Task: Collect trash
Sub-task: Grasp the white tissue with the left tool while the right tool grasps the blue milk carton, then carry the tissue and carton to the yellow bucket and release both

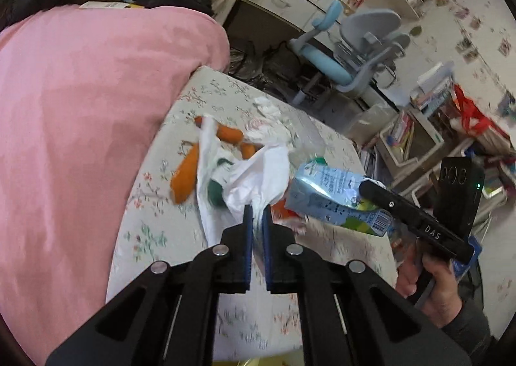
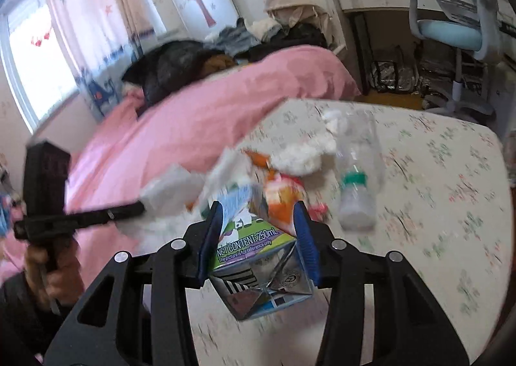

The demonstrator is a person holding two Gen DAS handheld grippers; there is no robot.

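Observation:
My left gripper [image 1: 257, 214] is shut on a crumpled white plastic bag [image 1: 258, 172], lifted off the floral bed sheet [image 1: 154, 237]. Orange pieces [image 1: 187, 175] and white tissue [image 1: 267, 107] lie beyond it. To the right hangs a blue and green milk carton [image 1: 325, 195] with my right gripper [image 1: 367, 191] on its end. In the right wrist view my right gripper [image 2: 258, 214] is shut on the carton [image 2: 258, 256], its blue pads against two sides. The left gripper [image 2: 142, 204] holds the white bag [image 2: 171, 188] at left. A clear bottle [image 2: 358, 172] with a green cap lies ahead.
A pink duvet [image 1: 80, 107] covers the bed's left side, with dark clothes piled behind. An orange snack wrapper [image 2: 280, 201] and tissue [image 2: 303, 153] lie on the sheet. A blue desk chair [image 1: 338, 53], a white desk and cluttered book bins [image 1: 403, 140] stand past the bed.

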